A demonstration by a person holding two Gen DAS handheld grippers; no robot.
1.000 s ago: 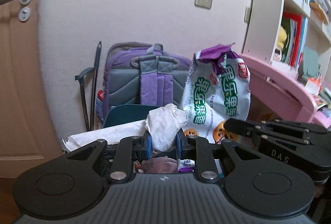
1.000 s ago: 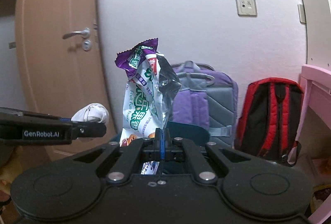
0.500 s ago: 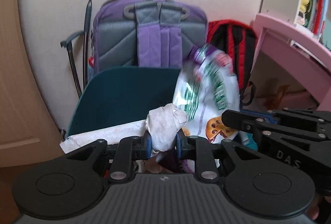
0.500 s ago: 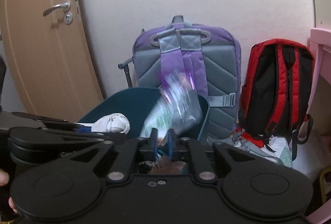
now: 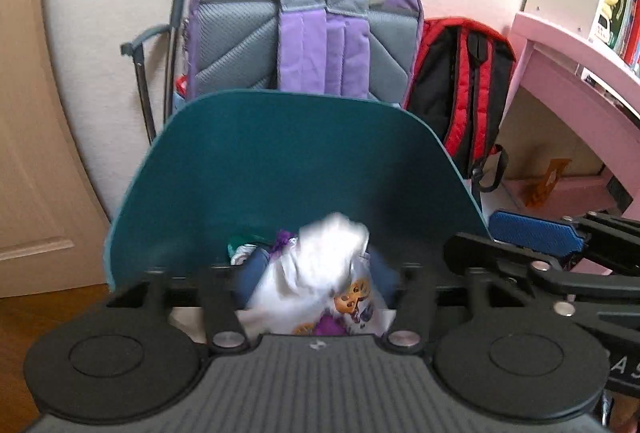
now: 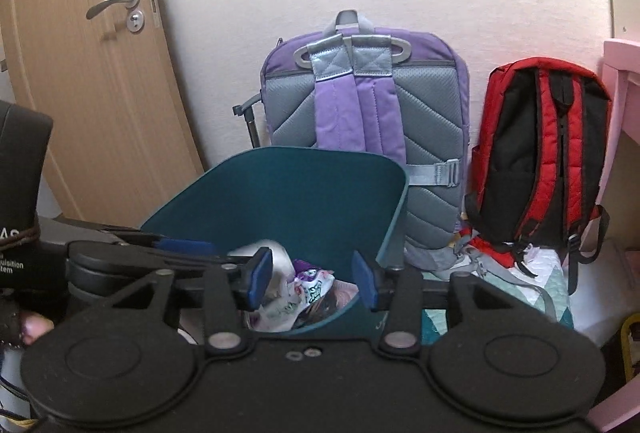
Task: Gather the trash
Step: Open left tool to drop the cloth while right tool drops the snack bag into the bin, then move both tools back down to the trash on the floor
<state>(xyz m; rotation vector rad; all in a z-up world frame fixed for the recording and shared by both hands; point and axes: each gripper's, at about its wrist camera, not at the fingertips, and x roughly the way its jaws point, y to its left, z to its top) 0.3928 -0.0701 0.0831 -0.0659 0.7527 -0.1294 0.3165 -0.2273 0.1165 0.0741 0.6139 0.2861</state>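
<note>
A teal trash bin [image 5: 296, 169] stands open on the floor; it also shows in the right wrist view [image 6: 304, 193]. My left gripper [image 5: 318, 277] is open just above the bin, and a crumpled white tissue [image 5: 330, 253], blurred, is between its spread fingers, falling onto the snack bag [image 5: 352, 303]. My right gripper [image 6: 312, 275] is open and empty over the bin's right side. The snack bag [image 6: 308, 287] lies inside the bin with other trash.
A purple and grey backpack [image 6: 360, 121] leans on the wall behind the bin, a red and black backpack [image 6: 540, 157] to its right. A wooden door [image 6: 80, 73] is at left. A pink desk [image 5: 576, 81] and shelves stand at right.
Both grippers lowered over the bin and opened. The snack bag dropped from the right gripper into the bin; the tissue left the left gripper's grip.
</note>
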